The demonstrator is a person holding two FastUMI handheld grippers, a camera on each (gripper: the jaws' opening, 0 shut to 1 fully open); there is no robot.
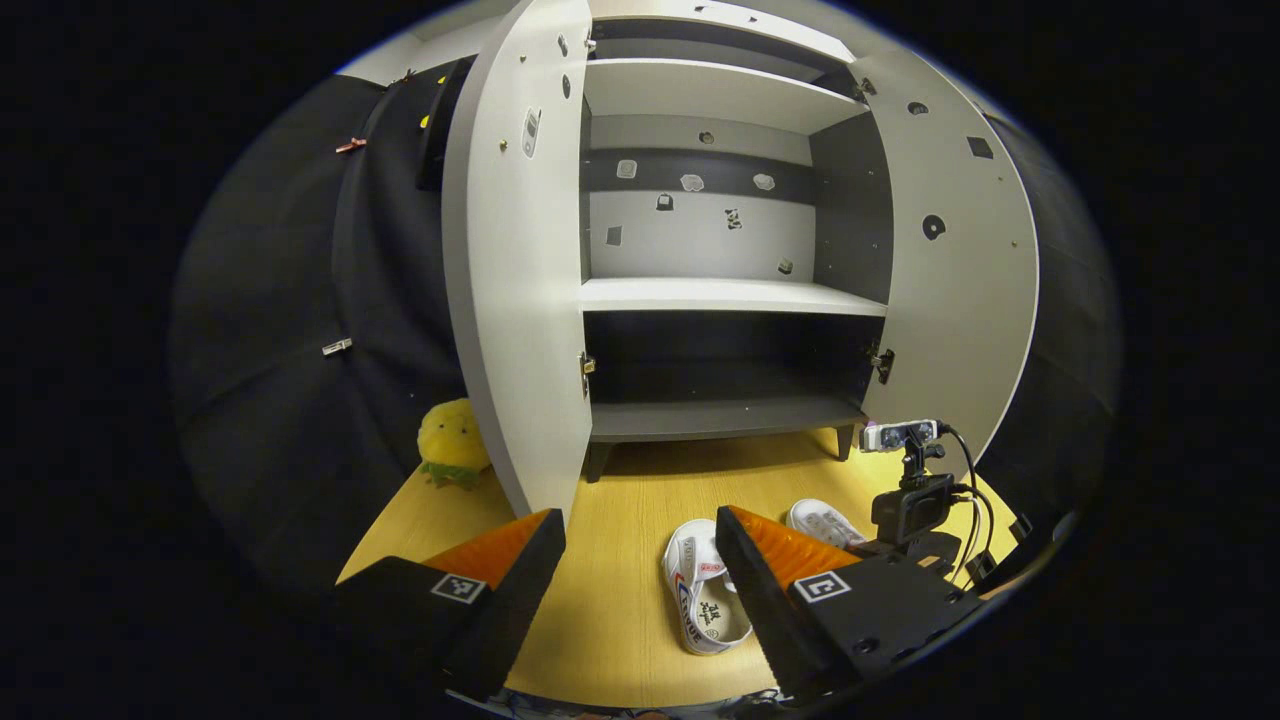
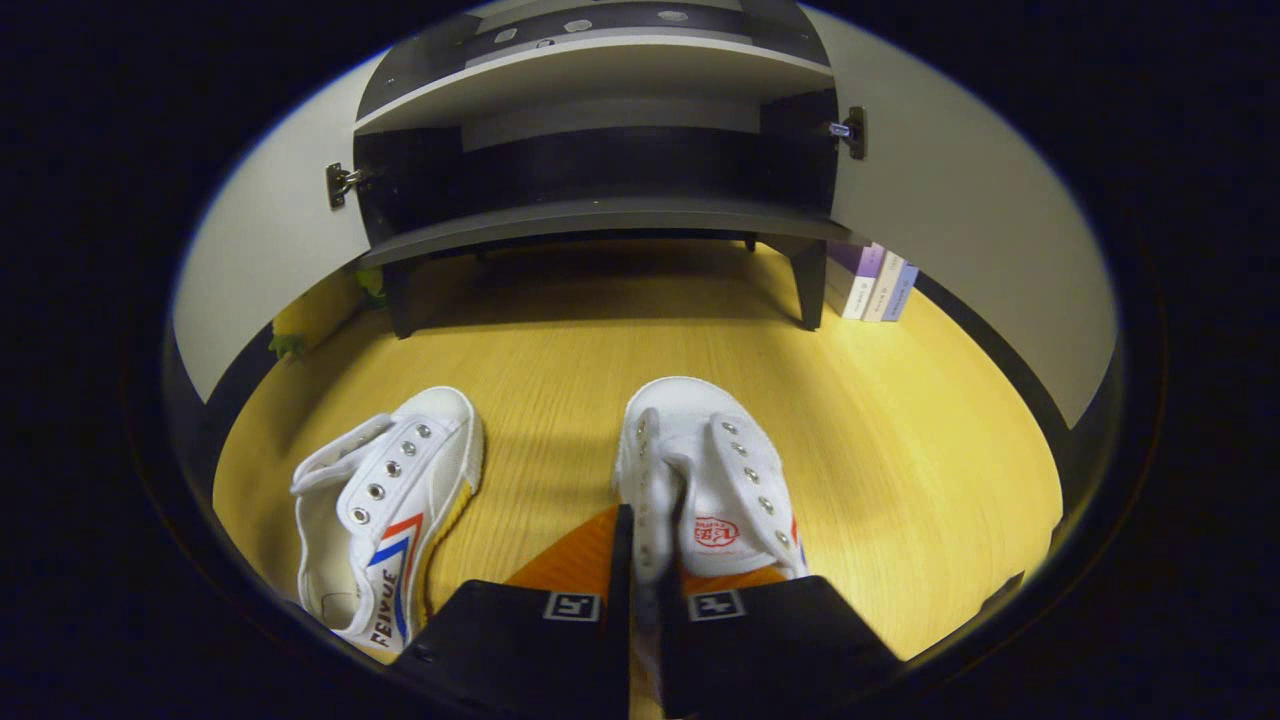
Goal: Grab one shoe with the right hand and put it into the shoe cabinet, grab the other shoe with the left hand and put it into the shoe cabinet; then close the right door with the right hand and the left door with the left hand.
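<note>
Two white canvas shoes lie on the wooden floor in front of the open shoe cabinet (image 1: 720,295). In the right gripper view, my right gripper (image 2: 648,545) is shut on the left side wall of the right-hand shoe (image 2: 725,460), which rests on the floor. The other shoe (image 2: 390,490), with a red and blue stripe, lies free to its left. In the left gripper view, my left gripper (image 1: 635,520) is open and holds nothing, hovering above that free shoe (image 1: 700,590). The right gripper's camera mount (image 1: 910,505) stands over the second shoe (image 1: 825,520).
Both cabinet doors stand wide open, the left door (image 1: 510,280) and the right door (image 1: 955,270). The dark bottom shelf (image 2: 600,215) is bare. A yellow plush toy (image 1: 450,445) sits by the left door. Several books (image 2: 875,285) stand by the cabinet's right leg.
</note>
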